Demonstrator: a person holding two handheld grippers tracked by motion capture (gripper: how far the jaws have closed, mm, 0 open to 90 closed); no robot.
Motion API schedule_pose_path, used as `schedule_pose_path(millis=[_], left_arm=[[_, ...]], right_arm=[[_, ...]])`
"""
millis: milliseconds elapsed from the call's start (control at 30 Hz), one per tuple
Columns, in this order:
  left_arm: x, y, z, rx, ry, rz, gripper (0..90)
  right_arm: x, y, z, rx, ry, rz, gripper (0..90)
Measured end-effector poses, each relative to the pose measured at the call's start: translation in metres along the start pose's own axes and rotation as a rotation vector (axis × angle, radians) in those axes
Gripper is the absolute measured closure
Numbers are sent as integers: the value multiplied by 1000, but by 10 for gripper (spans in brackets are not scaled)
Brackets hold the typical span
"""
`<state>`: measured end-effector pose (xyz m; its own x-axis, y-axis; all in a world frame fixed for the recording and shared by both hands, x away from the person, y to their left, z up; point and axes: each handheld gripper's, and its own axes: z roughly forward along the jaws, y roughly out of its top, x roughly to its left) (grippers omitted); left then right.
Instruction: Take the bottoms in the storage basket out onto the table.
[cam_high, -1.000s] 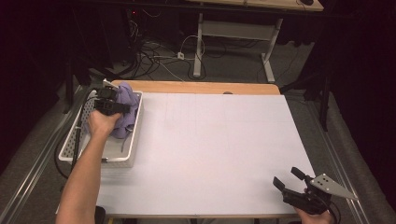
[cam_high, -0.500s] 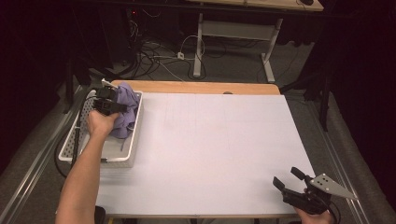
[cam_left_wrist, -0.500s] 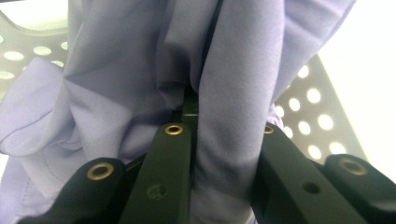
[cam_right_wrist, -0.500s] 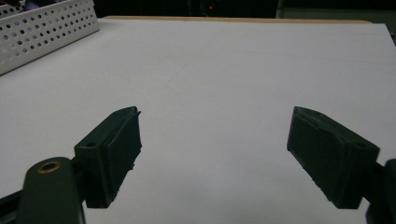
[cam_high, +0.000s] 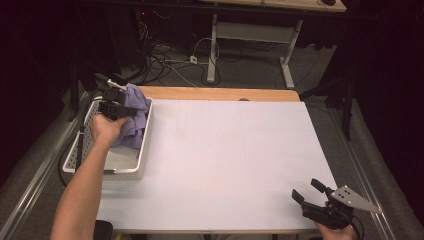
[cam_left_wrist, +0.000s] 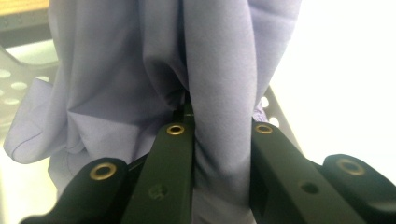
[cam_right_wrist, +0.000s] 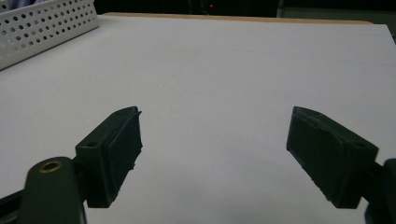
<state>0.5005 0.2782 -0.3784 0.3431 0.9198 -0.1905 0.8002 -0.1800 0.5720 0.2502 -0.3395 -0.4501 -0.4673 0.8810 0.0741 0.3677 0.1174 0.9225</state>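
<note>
Lilac cloth (cam_high: 134, 115) sits bunched at the far end of the white perforated basket (cam_high: 125, 167), upper left of the high view, spilling over the rim on the worktop side. Left gripper (cam_high: 114, 107) is down in the basket; in the left gripper view its fingers (cam_left_wrist: 170, 158) are clenched on a thick vertical fold of the cloth (cam_left_wrist: 219, 93), fabric pinched between them. Right gripper (cam_high: 320, 202) rests at the lower right of the high view, over the white worktop (cam_high: 225, 150), well apart from the basket; its fingers (cam_right_wrist: 114, 154) are spread wide with nothing between them.

Risks, as judged:
- Grip is on one fold, not the bulk. On lifting, the rest may hang and drag on the basket rim, tipping or sliding the light basket.
- Smooth fabric could slip out of the pinch if pulled fast.
- Trailing cloth could snag in the basket's holes.
- Cable from the left gripper runs beside the basket and may catch on it.

Writing: no brand, label or lettering legible on cloth, basket or grippers.
</note>
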Motion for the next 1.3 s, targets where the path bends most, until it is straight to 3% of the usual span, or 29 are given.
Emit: schedule_pose_path(millis=[833,1300], left_arm=[[-6,-5,-42,-54,-27,69,831],[-19,-1,-68,-101,-37,124,831]], right_arm=[[1,0,1,-2,-3,-16,187],[2,0,0,-6,0,-17,186]])
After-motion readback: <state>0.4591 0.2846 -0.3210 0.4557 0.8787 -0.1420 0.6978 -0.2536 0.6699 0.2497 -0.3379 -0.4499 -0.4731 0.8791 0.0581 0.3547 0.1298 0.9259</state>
